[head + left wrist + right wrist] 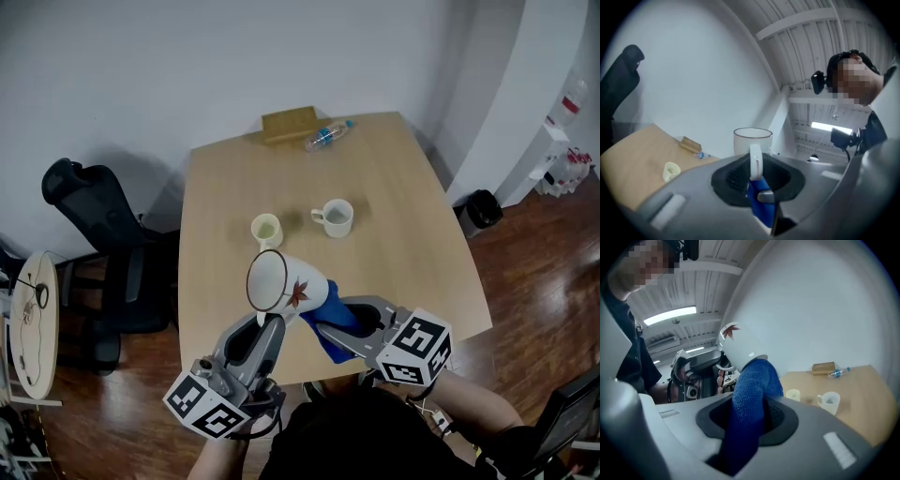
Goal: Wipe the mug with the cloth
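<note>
A white mug (278,282) with a red leaf print and a dark rim is held above the table's near edge, tipped with its mouth up and to the left. My left gripper (263,323) is shut on the mug's handle (755,161). My right gripper (323,328) is shut on a blue cloth (330,321), which presses against the mug's right side and base. In the right gripper view the blue cloth (749,401) rises from the jaws and meets the mug (739,347). A strip of the cloth (761,206) shows below the handle in the left gripper view.
On the wooden table (394,187) stand a pale yellow cup (266,230) and a white mug (334,217). A wooden block (289,124) and a plastic bottle (328,135) lie at the far edge. A black office chair (94,225) stands left of the table.
</note>
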A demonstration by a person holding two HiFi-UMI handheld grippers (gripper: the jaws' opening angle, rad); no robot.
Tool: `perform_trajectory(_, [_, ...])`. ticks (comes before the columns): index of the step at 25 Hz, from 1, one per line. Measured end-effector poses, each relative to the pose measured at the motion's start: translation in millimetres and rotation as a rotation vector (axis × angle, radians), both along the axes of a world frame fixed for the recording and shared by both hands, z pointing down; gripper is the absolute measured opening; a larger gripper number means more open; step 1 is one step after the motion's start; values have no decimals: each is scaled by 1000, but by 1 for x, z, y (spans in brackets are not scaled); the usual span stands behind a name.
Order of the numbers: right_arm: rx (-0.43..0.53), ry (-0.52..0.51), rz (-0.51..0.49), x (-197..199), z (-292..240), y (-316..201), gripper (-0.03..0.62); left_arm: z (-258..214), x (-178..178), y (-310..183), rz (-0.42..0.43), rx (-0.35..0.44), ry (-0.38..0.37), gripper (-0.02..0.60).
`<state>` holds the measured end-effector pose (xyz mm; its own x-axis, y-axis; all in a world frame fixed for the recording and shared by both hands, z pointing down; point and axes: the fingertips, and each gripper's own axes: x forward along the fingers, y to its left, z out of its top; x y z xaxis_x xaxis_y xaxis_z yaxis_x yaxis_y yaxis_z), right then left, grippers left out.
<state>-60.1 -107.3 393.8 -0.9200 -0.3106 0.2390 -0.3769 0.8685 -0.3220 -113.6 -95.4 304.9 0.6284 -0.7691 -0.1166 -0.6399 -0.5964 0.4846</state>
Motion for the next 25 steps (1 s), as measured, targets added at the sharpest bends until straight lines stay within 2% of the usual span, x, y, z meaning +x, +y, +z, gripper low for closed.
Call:
perform_trajectory(4, [-99, -52, 121, 23, 0, -27, 118, 2, 4, 4, 2, 14, -75, 63])
perform_trajectory(6, [-130, -50, 154, 27, 5, -36, 117, 7, 7, 4, -3, 0, -87, 63])
perform_trajectory(9, [-129, 6, 99, 13, 18, -25, 117, 11, 10, 4, -13, -14, -87, 63])
perform_trajectory(13, [-111, 46, -10, -9, 27, 5, 117, 25, 4, -5, -79, -48, -145, 63])
perform_trajectory(18, [-193, -1, -3, 2, 35, 6, 117, 40, -14, -7, -141, -92, -124, 63])
perform_trajectory(20, [-207, -8, 38, 15, 38, -5, 117, 48, -22, -7, -194, -104, -174, 63])
perform_trajectory(22, [-208, -9, 114, 34, 40, -23, 118, 62, -35, -10, -274, -122, -269, 63])
perform_trajectory(25, [-156, 103, 301, 75, 63, -63, 118, 95, -59, -13, -394, -116, -403, 63])
